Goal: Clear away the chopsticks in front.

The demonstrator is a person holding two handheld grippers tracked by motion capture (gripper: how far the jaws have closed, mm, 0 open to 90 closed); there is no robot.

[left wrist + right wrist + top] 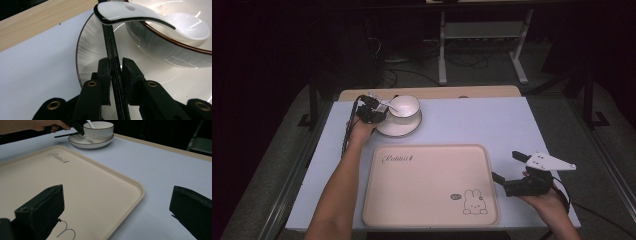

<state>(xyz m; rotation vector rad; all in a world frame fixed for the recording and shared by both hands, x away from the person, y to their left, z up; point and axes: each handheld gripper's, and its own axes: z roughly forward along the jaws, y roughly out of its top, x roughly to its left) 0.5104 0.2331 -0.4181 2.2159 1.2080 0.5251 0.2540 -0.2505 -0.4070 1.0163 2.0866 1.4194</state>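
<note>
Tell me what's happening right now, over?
Left hand-held gripper shut on spoon handle at bowl. Right hand-held gripper open, idle beside tray. Nothing in the way.

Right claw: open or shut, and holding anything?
Open, holding nothing. In its own view the right claw has its jaws far apart with bare table and tray edge between them.
</note>
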